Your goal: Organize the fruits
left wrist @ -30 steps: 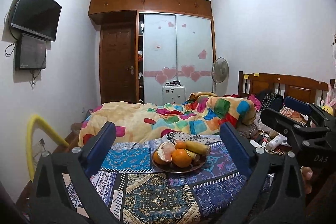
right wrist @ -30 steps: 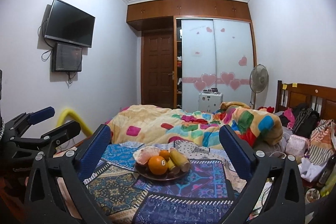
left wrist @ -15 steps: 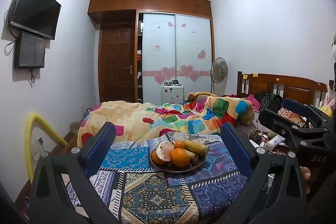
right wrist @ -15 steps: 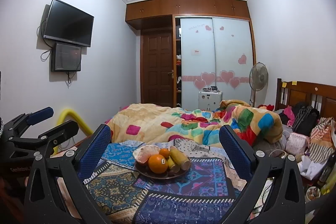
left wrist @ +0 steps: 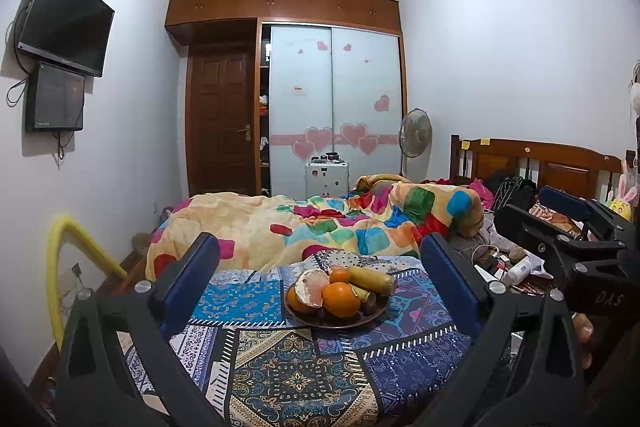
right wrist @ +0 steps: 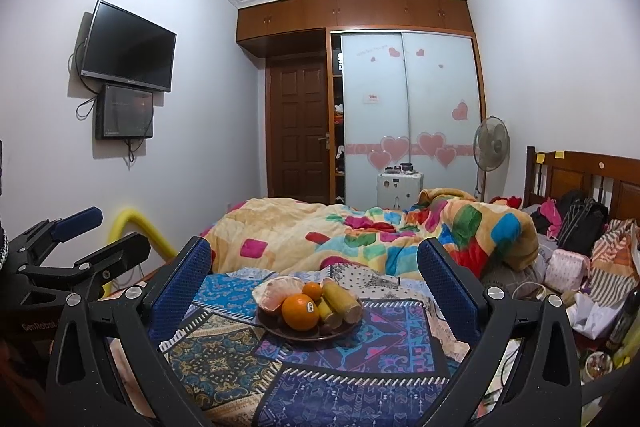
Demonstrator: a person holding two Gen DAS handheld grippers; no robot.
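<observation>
Fruit plate (left wrist: 340, 323) is sitting on the patterned cloth (left wrist: 288, 379) at the bed's near end, holding an orange (left wrist: 341, 299), a peeled citrus (left wrist: 310, 287) and a yellow cylinder. Left gripper (left wrist: 320, 279) and right gripper (right wrist: 314, 277) are both hovering spread wide, empty, well short of it.

Patterned cloth (left wrist: 304, 379) on bed, dark plate (left wrist: 340, 323) of fruit atop
</observation>
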